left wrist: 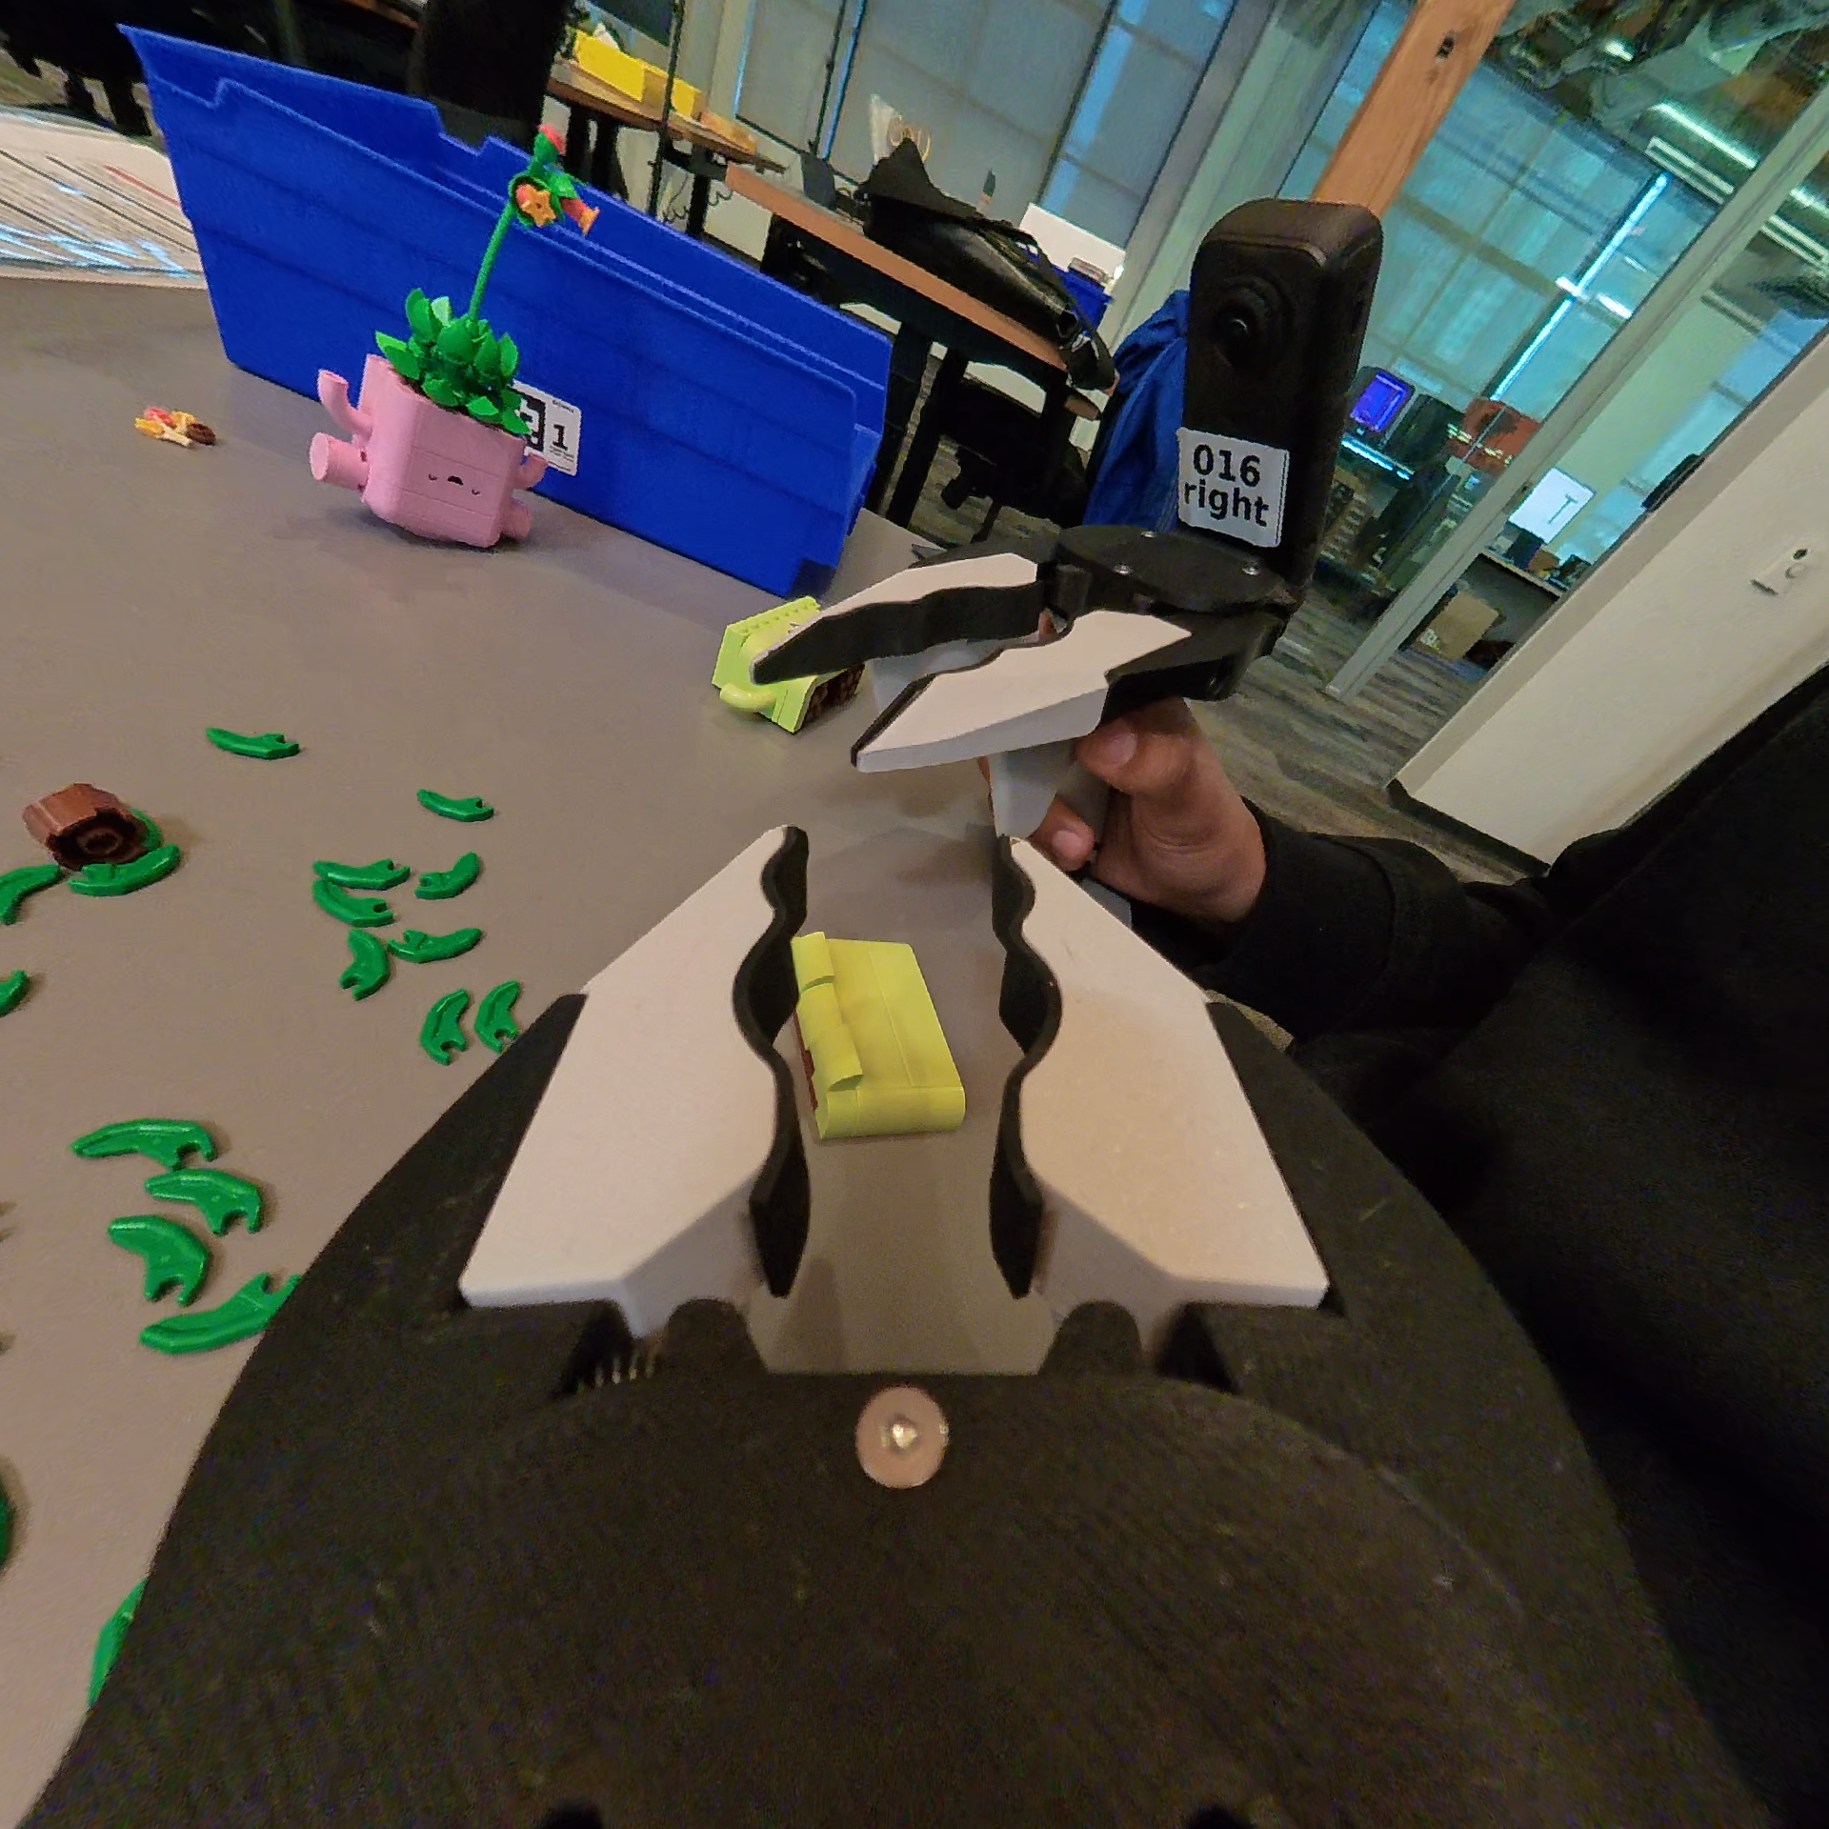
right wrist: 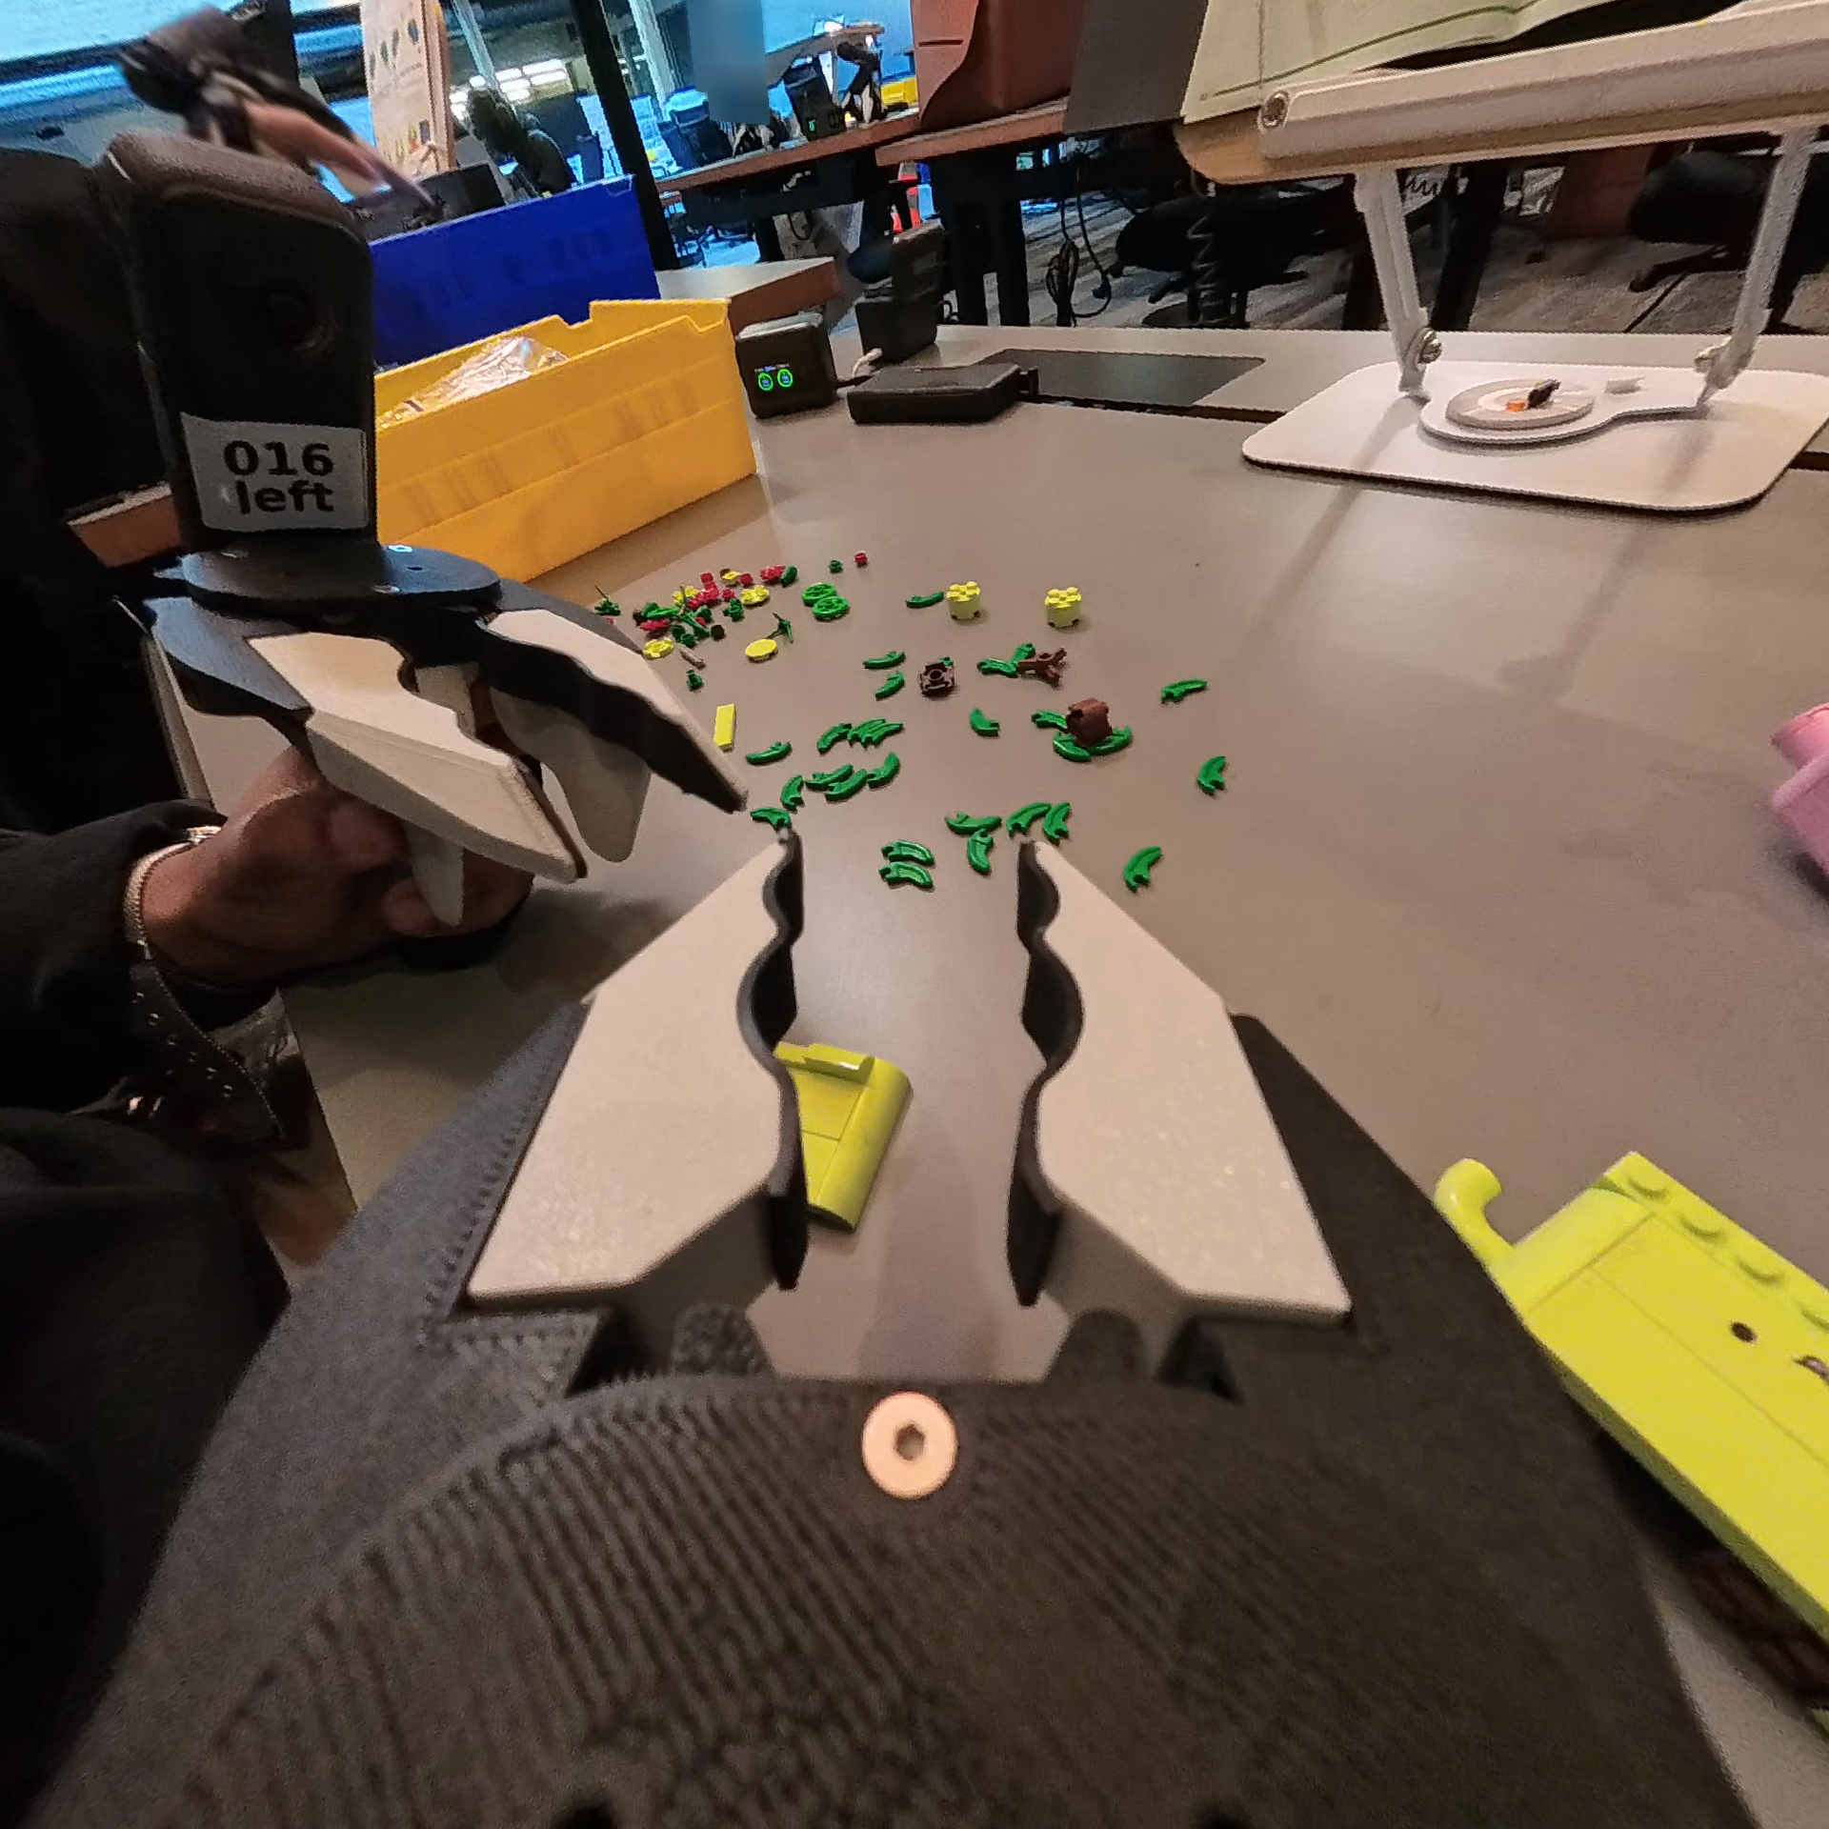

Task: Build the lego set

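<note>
On grey table [right wrist: 1386,792], scattered green leaves [right wrist: 851,782].

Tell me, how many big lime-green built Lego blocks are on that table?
2. The near block lies on the table between the left gripper's open fingers; the far block sits beside the right gripper. Others may be hidden behind the grippers.

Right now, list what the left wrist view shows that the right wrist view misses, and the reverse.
Only the left wrist view: the blue bin and the flower stalk on the pink pot.
Only the right wrist view: the yellow bin and the white stand.
Both: the small lime piece on the grey table, green leaves, and both open grippers.
</note>
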A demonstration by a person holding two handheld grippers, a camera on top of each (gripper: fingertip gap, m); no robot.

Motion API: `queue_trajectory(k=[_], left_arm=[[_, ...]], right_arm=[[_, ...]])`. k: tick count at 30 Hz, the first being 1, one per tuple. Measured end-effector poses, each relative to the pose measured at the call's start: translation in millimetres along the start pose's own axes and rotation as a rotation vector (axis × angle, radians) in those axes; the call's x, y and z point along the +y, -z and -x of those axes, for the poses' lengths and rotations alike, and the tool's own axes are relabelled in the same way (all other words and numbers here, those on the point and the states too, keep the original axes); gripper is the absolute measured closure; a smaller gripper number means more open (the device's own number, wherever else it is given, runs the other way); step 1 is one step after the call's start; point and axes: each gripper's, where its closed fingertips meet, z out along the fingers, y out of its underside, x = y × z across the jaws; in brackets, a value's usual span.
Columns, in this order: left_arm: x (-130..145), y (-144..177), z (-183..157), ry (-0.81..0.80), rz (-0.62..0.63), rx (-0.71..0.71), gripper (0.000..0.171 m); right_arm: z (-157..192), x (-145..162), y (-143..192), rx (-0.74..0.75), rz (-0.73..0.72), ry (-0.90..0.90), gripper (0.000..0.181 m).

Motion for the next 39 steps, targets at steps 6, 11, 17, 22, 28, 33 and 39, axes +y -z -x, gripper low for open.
queue_trajectory(k=[6, 11, 17, 22, 28, 33, 39], left_arm=[[-0.4, 0.3, -1.0, -0.012, -0.005, -0.004, 0.139], [-0.6, 0.4, -1.4, -0.018, -0.006, -0.005, 0.139], [-1.3, 0.9, -1.7, -0.018, -0.012, -0.002, 0.138], [-3.1, 2.2, -0.6, -0.017, -0.026, -0.01, 0.138], [-2.2, 1.2, 0.7, -0.002, -0.019, -0.007, 0.14], [-2.4, 1.1, 1.2, -0.004, -0.02, -0.012, 0.14], [-1.9, 0.5, 5.3, 0.007, -0.017, -0.034, 0.136]], right_arm=[[0.0, 2.6, -2.1, 0.015, 0.019, 0.018, 0.14], [0.2, 1.4, -1.1, 0.018, 0.009, 0.024, 0.142], [-0.1, -0.4, 0.5, 0.021, -0.006, 0.026, 0.145], [-1.6, -6.2, 5.8, 0.028, -0.054, 0.018, 0.147], [-2.8, -8.7, 8.1, 0.02, -0.073, -0.001, 0.15], [-2.5, -9.5, 8.6, 0.023, -0.078, 0.006, 0.15], [-3.5, -8.8, 7.2, 0.028, -0.069, 0.005, 0.15]])
